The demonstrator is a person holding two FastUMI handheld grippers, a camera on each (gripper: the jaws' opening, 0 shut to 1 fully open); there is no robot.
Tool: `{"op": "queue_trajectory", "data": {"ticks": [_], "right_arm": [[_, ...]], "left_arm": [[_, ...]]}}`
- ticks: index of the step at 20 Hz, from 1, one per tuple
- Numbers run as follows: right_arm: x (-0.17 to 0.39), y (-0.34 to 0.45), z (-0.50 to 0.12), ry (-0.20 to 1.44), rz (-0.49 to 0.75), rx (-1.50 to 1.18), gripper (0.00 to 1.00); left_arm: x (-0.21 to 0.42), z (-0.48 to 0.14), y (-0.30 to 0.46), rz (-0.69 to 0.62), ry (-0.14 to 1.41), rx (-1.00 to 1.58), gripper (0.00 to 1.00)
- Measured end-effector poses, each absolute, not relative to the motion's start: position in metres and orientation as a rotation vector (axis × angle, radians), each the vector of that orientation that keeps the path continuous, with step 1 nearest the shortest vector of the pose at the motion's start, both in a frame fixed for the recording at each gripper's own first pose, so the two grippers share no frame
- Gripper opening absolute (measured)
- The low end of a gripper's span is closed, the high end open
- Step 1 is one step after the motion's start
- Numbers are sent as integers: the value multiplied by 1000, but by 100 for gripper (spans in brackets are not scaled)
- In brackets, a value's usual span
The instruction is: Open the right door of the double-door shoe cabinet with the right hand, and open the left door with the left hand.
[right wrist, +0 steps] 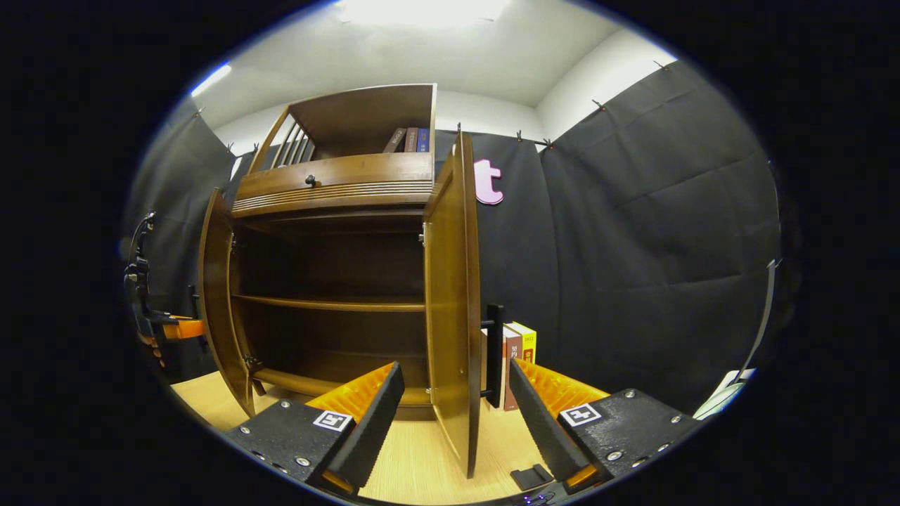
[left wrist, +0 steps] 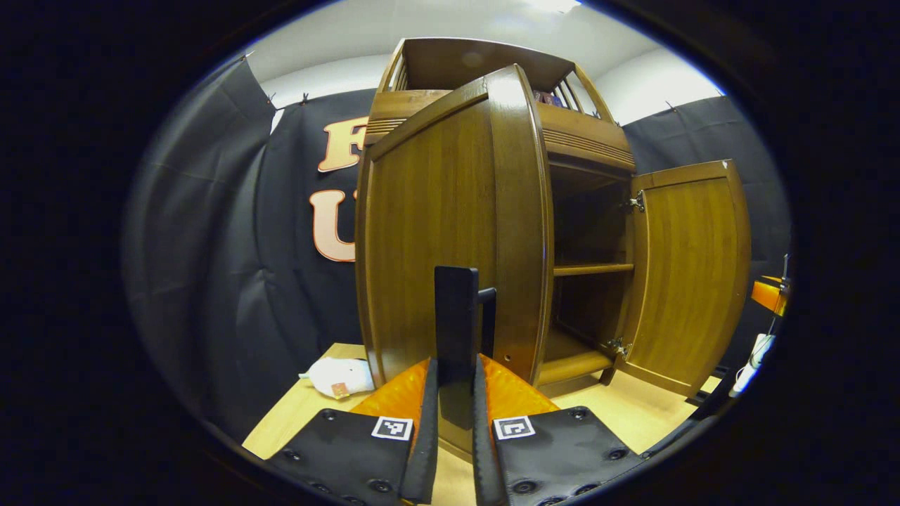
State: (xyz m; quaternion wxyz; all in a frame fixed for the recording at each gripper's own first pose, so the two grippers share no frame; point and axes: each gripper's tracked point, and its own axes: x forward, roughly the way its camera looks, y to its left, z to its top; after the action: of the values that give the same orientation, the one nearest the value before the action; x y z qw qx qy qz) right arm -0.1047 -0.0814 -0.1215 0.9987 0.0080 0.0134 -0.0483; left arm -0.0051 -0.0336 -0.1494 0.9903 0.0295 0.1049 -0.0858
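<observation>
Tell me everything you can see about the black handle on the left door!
The black handle is a long, flat, upright bar that looks like dark metal or plastic. It stands off the front of the brown wooden left door on short posts, near the door's free edge. The left gripper is closed on it, one finger pressing each side of its lower part. The door it belongs to is swung out from the cabinet.

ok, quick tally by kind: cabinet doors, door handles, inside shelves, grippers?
Cabinet doors: 2, left door and right door, both swung open
Door handles: 2, left handle and right handle
Inside shelves: 1, middle shelf
Grippers: 2, left gripper and right gripper
Total: 7
</observation>
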Motion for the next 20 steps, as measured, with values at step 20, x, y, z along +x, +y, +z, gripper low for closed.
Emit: {"op": "queue_trajectory", "data": {"ticks": [20], "right_arm": [[-91,-7,-114,27,15,42,98]], "left_arm": [[-23,-138,59,-40,197,59,8]]}}
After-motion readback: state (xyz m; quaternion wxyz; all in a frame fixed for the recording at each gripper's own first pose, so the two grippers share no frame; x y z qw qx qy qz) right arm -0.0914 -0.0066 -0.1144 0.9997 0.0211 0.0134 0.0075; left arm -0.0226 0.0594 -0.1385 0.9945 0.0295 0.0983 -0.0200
